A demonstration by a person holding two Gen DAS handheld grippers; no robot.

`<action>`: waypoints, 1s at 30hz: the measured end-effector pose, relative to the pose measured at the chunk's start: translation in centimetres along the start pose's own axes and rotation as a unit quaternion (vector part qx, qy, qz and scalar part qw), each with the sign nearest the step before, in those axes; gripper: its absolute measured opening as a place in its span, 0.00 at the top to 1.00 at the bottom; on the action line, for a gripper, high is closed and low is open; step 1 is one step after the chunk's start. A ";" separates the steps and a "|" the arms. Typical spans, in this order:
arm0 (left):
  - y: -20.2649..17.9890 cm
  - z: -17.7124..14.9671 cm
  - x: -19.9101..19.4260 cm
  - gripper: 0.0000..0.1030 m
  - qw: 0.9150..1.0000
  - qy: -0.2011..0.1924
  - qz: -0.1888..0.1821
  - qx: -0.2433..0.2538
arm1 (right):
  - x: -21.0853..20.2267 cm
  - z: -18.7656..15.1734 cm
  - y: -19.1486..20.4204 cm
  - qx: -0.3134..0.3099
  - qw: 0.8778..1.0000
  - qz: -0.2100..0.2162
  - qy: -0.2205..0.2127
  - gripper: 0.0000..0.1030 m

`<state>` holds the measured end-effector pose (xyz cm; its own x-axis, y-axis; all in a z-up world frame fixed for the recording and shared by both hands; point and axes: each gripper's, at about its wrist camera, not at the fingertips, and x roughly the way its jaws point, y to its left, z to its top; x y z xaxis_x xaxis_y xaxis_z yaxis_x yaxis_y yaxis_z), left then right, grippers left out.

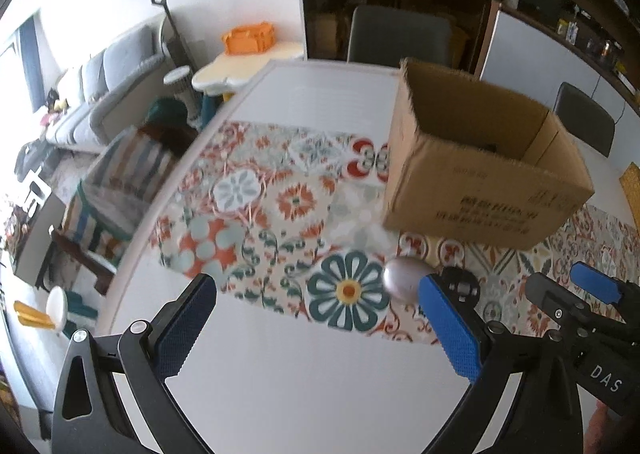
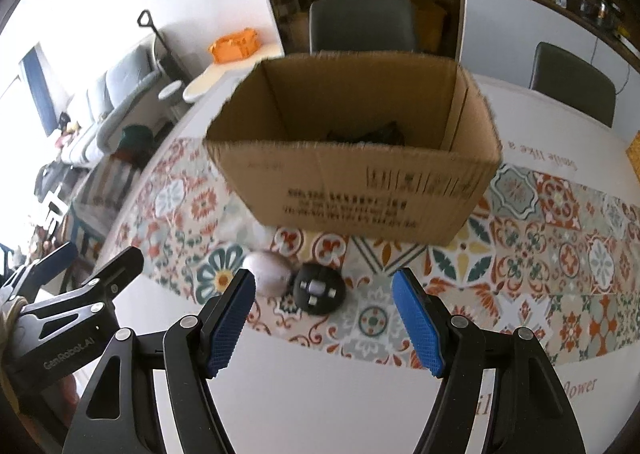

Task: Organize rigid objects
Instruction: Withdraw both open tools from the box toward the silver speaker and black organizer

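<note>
The left gripper point(image 1: 316, 318) hangs above the white table point(image 1: 312, 394), jaws spread wide with nothing between them. Just past its right fingertip point(image 1: 434, 294) lies a silvery egg point(image 1: 404, 278) on the patterned runner point(image 1: 280, 213), partly hidden behind that fingertip. Beside the egg, further right of the jaw, a black round part point(image 1: 460, 286) shows only in part. Well ahead and right of the jaws stands the open box point(image 1: 480, 189); something dark lies inside at the bottom, too blurred to name. The right gripper point(image 1: 560, 290) enters this view from the right edge, one blue pad point(image 1: 596, 286) showing.

In the right wrist view, the right gripper point(image 2: 324, 290) is also released, jaws wide apart and holding nothing. The black part point(image 2: 319, 289) lies on the runner point(image 2: 540, 238) just ahead, between the two fingertips and nearer the left one. The egg point(image 2: 269, 273) touches or nearly touches it, just beyond the left fingertip point(image 2: 240, 294). The box point(image 2: 360, 173) stands straight ahead of the jaws, beyond both things, its open top toward the camera. The left gripper point(image 2: 96, 262) is seen off to the left of the jaws, over the table point(image 2: 320, 394) edge.
</note>
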<state>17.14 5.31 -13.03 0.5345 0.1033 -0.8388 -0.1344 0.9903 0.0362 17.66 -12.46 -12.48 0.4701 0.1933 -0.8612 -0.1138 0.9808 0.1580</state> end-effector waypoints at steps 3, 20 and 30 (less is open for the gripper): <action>0.2 -0.7 1.0 0.00 1.000 0.017 0.003 -0.003 | 0.8 -0.6 0.1 -0.003 1.000 0.003 0.015 0.31; 0.9 -3.7 6.3 0.00 0.996 0.085 0.035 0.016 | 7.0 -2.3 1.5 -0.044 0.995 -0.009 0.094 0.31; 0.2 -4.0 8.7 0.00 0.994 0.103 0.037 0.029 | 10.4 -2.7 1.6 -0.058 0.991 -0.021 0.122 0.31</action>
<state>18.42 6.07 -22.46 0.3426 0.1613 -0.9255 -0.1162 0.9849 0.1286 20.03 -8.94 -22.53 0.2529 0.1268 -0.9592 -0.2056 0.9758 0.0748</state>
